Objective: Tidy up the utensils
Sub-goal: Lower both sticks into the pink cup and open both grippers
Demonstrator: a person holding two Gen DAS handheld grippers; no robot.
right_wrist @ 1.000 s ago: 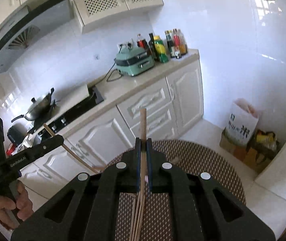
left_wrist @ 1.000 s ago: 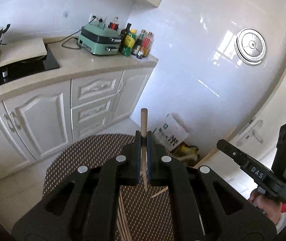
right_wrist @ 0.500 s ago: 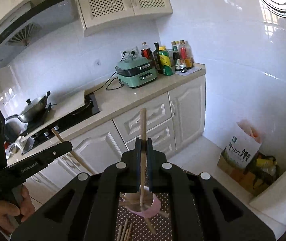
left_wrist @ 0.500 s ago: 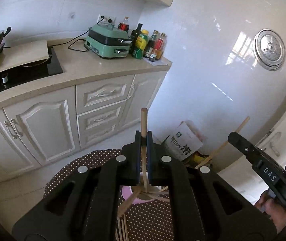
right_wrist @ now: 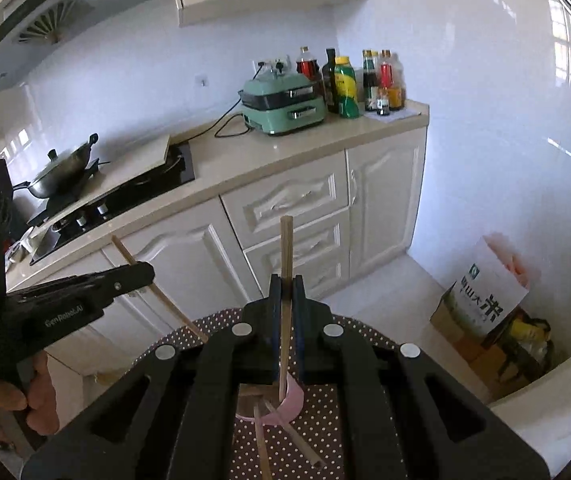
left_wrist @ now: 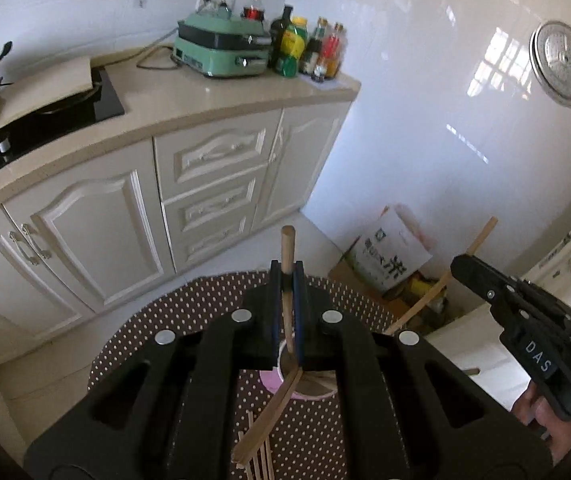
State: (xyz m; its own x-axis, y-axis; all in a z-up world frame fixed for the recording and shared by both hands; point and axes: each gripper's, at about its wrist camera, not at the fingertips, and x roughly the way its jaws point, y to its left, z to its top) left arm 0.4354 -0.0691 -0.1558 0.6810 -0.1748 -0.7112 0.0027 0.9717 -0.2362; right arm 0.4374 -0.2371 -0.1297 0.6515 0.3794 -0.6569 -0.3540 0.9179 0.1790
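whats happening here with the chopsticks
A person holds a claw in each hand, sorting chopsticks. The left claw is shut on one chopstick, and the right claw is shut on another chopstick. Both are held over a pink cup on a dotted mat, where more loose chopsticks lie. Neither held stick is released yet.

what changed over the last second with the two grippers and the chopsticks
Both grippers dropped toward the dotted table until the pink cup showed beneath them. The left gripper and right gripper stayed shut, each on its own chopstick. Nothing was let go.
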